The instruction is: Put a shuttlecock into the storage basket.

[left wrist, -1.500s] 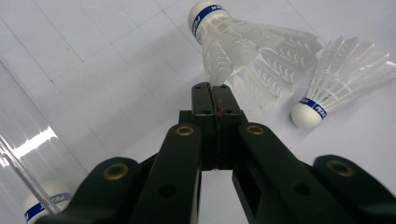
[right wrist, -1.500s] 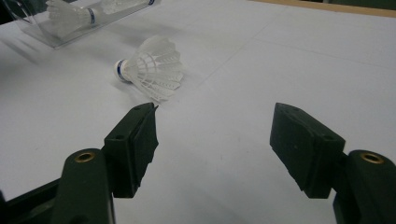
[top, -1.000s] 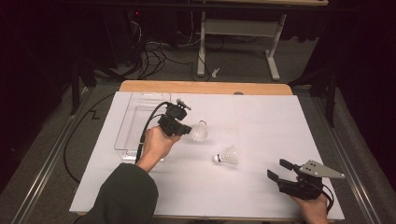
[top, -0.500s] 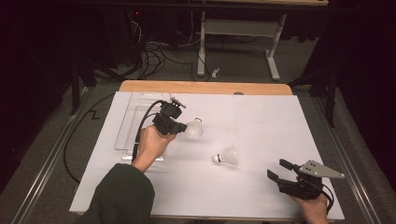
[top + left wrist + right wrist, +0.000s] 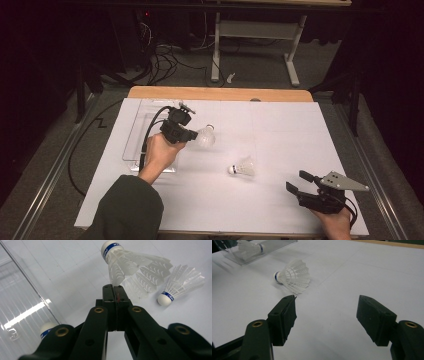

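My left gripper (image 5: pixel 192 135) hangs above the white sheet, just right of the clear tray (image 5: pixel 135 145). Its jaws are shut on the feather skirt of a white shuttlecock (image 5: pixel 205 136), seen close in the left gripper view as the shuttlecock (image 5: pixel 130 262) pinched at my left gripper (image 5: pixel 115 288), cork end up. A second shuttlecock (image 5: pixel 242 167) lies on its side mid-table, also visible as the shuttlecock (image 5: pixel 180 285) and the shuttlecock (image 5: pixel 292 276). My right gripper (image 5: pixel 296 180) rests low at the front right, and my right gripper (image 5: pixel 327 312) is open with nothing between its jaws.
A third shuttlecock (image 5: pixel 249 248) lies inside the clear tray (image 5: pixel 262 251); its cork (image 5: pixel 46 330) shows through the tray wall (image 5: pixel 30 290). The white sheet (image 5: pixel 300 135) covers a wooden table. Cables and a desk frame (image 5: pixel 255 30) lie on the floor beyond.
My left gripper has drifted a little to the left, toward the tray, with the shuttlecock still pinched. The right gripper and the shuttlecock on the table have not moved.
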`<state>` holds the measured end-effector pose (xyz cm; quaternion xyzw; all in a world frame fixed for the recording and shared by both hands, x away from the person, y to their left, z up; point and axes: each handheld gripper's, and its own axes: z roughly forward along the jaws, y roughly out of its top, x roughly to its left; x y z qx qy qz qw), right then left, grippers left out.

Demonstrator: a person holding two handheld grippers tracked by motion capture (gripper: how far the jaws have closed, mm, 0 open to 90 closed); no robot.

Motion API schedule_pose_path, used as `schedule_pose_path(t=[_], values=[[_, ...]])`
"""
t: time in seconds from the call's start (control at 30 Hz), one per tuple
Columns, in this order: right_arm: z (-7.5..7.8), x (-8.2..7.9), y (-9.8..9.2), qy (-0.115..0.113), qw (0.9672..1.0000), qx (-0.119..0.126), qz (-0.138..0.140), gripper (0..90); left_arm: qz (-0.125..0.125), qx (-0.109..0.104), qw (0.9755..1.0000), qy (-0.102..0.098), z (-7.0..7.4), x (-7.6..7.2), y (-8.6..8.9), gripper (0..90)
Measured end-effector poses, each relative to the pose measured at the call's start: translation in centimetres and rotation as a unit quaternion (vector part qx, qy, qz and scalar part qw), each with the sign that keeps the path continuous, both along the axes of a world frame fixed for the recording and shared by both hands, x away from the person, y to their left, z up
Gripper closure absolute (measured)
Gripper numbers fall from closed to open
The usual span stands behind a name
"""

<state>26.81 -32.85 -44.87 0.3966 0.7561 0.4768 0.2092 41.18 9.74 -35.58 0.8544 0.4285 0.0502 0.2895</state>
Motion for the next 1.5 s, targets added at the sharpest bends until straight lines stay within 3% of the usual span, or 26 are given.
schedule_pose_path(t=[0.87, 1.5], values=[[0.0, 0.0, 0.0, -0.001, 1.0000, 0.000, 0.000, 32.3, 0.013, -0.004, 0.9998, -0.011, 1.1, -0.1, 1.4, 90.0], [0.0, 0.0, 0.0, 0.000, 1.0000, -0.002, 0.000, 32.3, 0.040, -0.016, 0.9988, -0.022, 1.6, 0.1, 3.4, 90.0]])
